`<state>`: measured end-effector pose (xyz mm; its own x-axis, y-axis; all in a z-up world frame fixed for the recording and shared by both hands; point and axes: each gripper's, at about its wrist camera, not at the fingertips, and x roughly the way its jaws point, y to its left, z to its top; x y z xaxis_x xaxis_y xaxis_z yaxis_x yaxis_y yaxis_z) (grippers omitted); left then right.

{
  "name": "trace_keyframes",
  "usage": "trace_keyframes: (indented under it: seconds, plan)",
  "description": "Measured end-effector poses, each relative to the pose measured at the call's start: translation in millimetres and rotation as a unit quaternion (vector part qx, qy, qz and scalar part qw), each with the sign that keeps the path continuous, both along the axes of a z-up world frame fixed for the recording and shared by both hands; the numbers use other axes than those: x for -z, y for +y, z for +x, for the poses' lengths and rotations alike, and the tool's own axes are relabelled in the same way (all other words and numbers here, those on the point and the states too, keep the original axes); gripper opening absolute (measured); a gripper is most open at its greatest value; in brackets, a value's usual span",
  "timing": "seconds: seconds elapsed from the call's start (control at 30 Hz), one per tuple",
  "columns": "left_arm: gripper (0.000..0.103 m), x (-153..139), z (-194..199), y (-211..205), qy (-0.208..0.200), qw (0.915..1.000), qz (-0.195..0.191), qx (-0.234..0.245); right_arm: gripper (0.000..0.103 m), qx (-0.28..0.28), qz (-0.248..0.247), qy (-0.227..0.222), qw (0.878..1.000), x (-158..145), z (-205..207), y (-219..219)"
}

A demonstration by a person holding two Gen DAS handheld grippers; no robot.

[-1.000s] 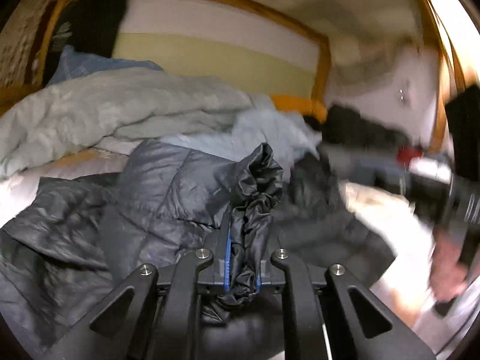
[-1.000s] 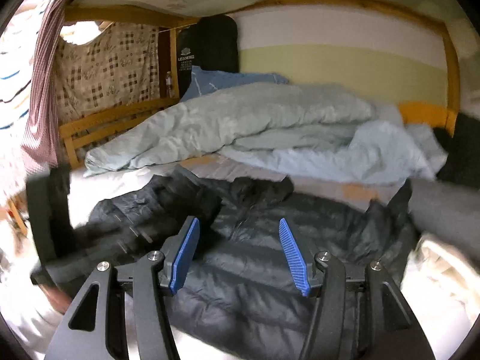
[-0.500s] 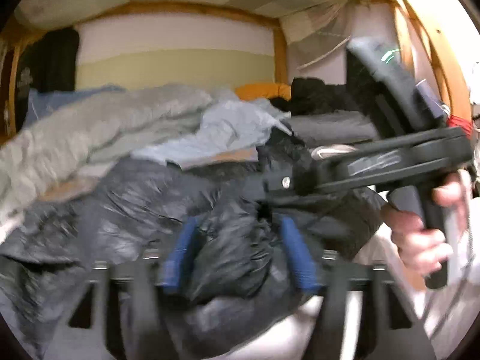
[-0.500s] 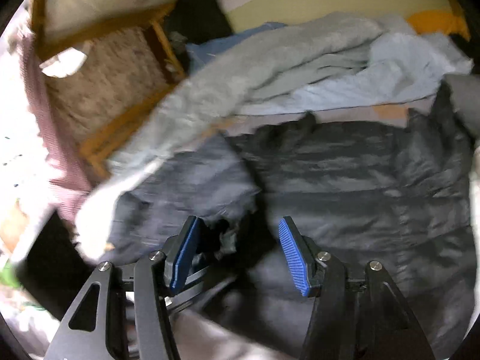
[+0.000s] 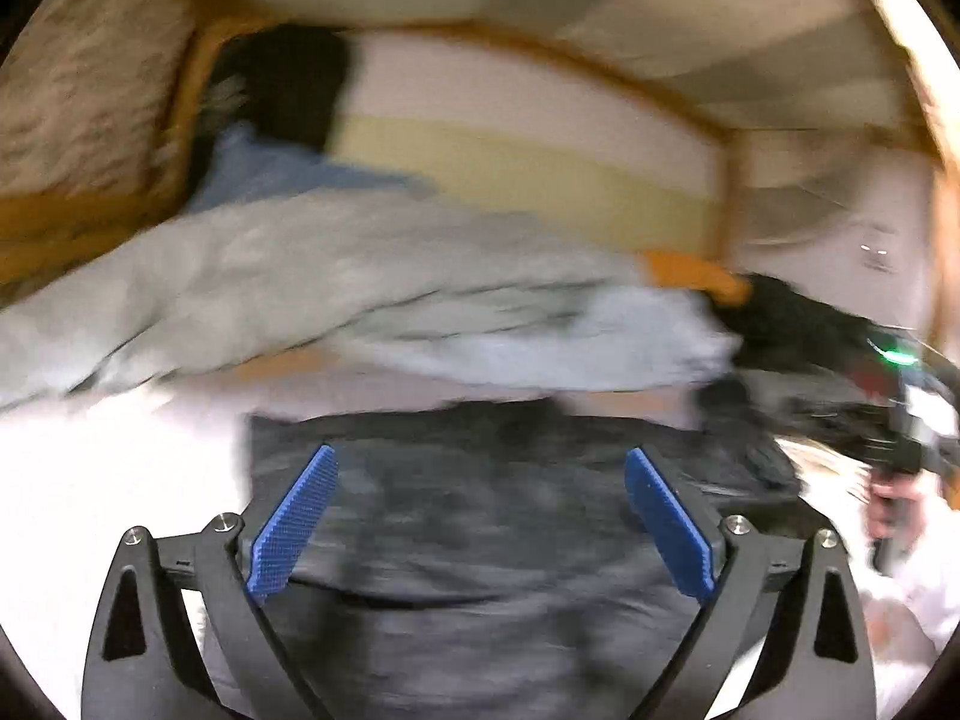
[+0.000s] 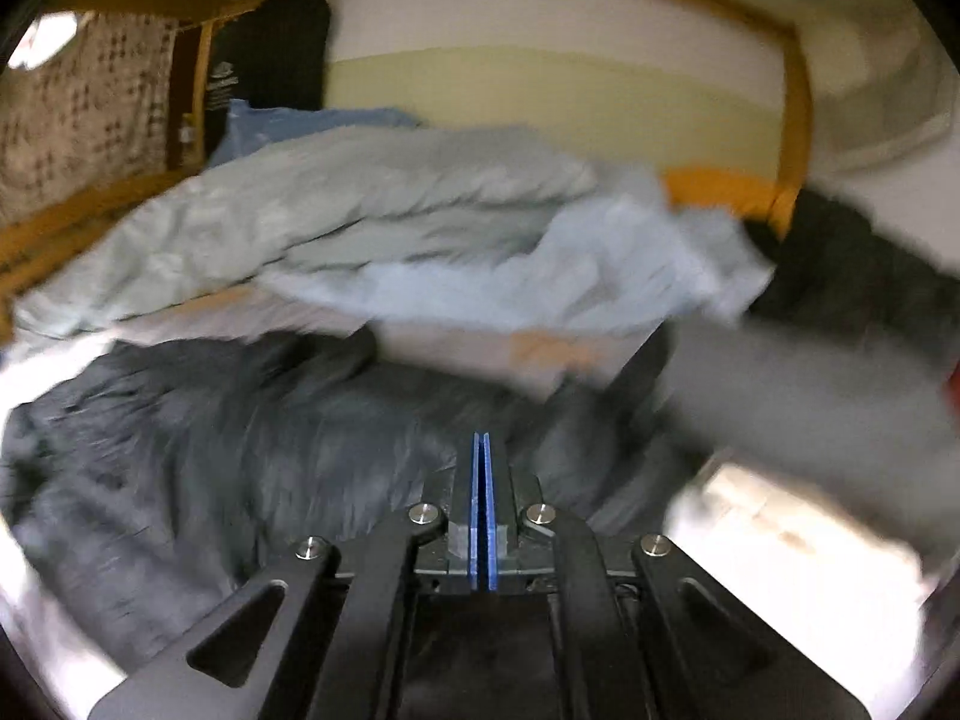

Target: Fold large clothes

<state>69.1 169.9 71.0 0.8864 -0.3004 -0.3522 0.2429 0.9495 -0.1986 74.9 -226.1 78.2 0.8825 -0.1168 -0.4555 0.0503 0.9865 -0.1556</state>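
The left gripper (image 5: pixel 477 516) had just been opening, its jaws wide and empty above the dark puffer jacket (image 5: pixel 480 540) on the bed; the right gripper (image 6: pixel 480 480) was closed, pads together, gripping nothing.

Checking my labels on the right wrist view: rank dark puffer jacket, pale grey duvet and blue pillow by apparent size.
1. dark puffer jacket, though nearness may inflate it.
2. pale grey duvet.
3. blue pillow, mostly hidden.
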Motion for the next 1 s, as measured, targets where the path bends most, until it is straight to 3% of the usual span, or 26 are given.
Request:
trace_keyframes:
  seconds: [0.07,0.13,0.2,0.23,0.27,0.33,0.4,0.43,0.5,0.57,0.6,0.63,0.7,0.87,1.0]
  plan:
    - [0.094,9.0,39.0,10.3,0.079,0.9968,0.013,0.009,0.002,0.015,-0.028,-0.009,0.999,-12.5,15.9,-8.7]
    - [0.087,17.9,69.0,15.6,0.114,0.9918,0.019,0.055,0.005,0.029,-0.034,-0.002,0.999,-18.2,27.4,-16.1]
    - [0.085,20.0,89.2,20.7,0.120,0.9906,0.027,0.059,0.021,0.029,-0.006,0.003,1.000,-19.6,27.7,-25.3]
    - [0.085,21.9,98.7,22.5,0.131,0.9891,0.024,0.064,0.036,0.012,0.018,0.011,1.000,-17.0,26.3,-29.8]
    - [0.085,25.2,105.4,23.3,0.143,0.9864,0.018,0.079,0.044,-0.022,0.056,0.030,0.998,-10.5,23.3,-34.2]
    - [0.085,35.5,119.9,16.8,0.178,0.9775,0.035,0.108,0.044,-0.066,0.100,0.073,0.990,1.3,19.9,-34.7]
    - [0.085,52.3,131.5,6.6,0.213,0.9689,0.094,0.082,0.046,-0.084,0.119,0.114,0.983,13.6,18.8,-30.6]
    - [0.085,63.1,136.2,4.5,0.231,0.9639,0.117,0.063,0.053,-0.076,0.111,0.126,0.983,19.1,18.1,-28.1]
    - [0.084,84.3,142.2,6.4,0.252,0.9583,0.131,0.032,0.058,-0.076,0.090,0.156,0.981,31.9,20.2,-22.5]
    - [0.085,99.7,145.6,9.1,0.263,0.9559,0.128,0.024,0.053,-0.091,0.083,0.191,0.974,45.6,28.1,-19.3]
    - [0.084,101.9,147.5,11.5,0.268,0.9559,0.119,0.021,0.042,-0.093,0.079,0.198,0.972,50.5,33.4,-16.4]
    - [0.083,100.8,148.1,13.5,0.268,0.9570,0.112,0.014,0.020,-0.093,0.076,0.196,0.973,53.5,36.1,-13.1]
    - [0.081,98.6,149.4,16.9,0.266,0.9578,0.109,0.000,0.006,-0.100,0.069,0.194,0.973,57.1,44.7,-6.6]
    - [0.081,97.5,147.8,22.4,0.255,0.9611,0.104,-0.024,0.003,-0.068,-0.034,0.150,0.986,50.8,79.3,16.2]
    - [0.085,101.9,149.0,23.3,0.256,0.9606,0.098,-0.046,0.003,-0.070,-0.023,0.058,0.996,9.0,98.9,14.0]
